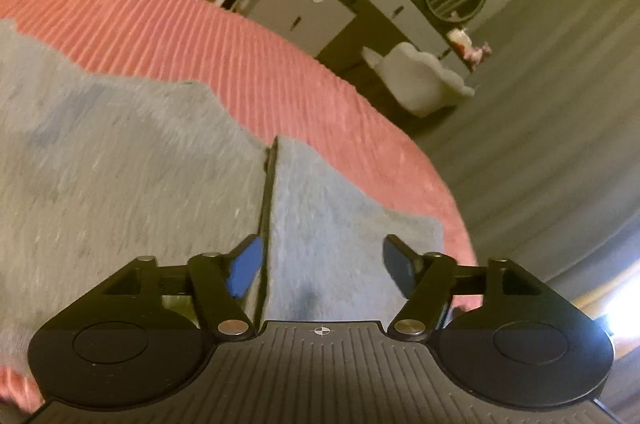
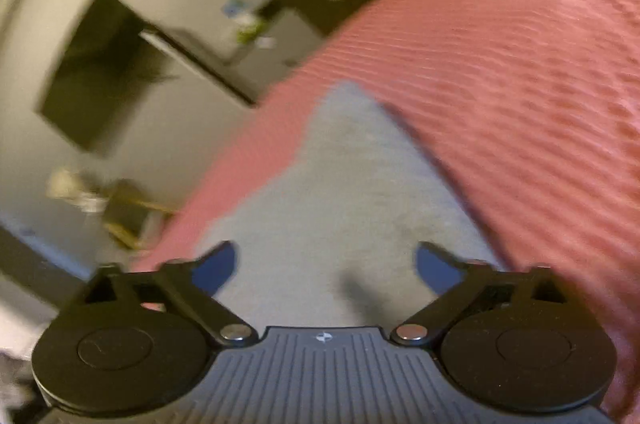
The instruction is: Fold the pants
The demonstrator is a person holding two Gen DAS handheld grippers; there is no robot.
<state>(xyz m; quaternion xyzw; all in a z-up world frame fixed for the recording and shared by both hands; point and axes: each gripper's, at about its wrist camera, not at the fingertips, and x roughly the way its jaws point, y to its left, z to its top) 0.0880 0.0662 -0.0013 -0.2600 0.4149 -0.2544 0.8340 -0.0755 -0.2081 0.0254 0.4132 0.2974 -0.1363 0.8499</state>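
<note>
Pink ribbed bedspread (image 1: pixel 168 23) carries grey pants (image 1: pixel 120 151); cabinets (image 1: pixel 304 11) behind, apparently; both tools (image 1: pixel 322 270) (image 2: pixel 326 270) gape empty.

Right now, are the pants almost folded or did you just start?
It looks early. The gray pants lie spread on the pink bedspread, and the left view shows an edge between two parts, maybe the legs or a first fold. Nothing is in hand: the left gripper and right gripper are both open above the cloth. Most folding seems left.
</note>
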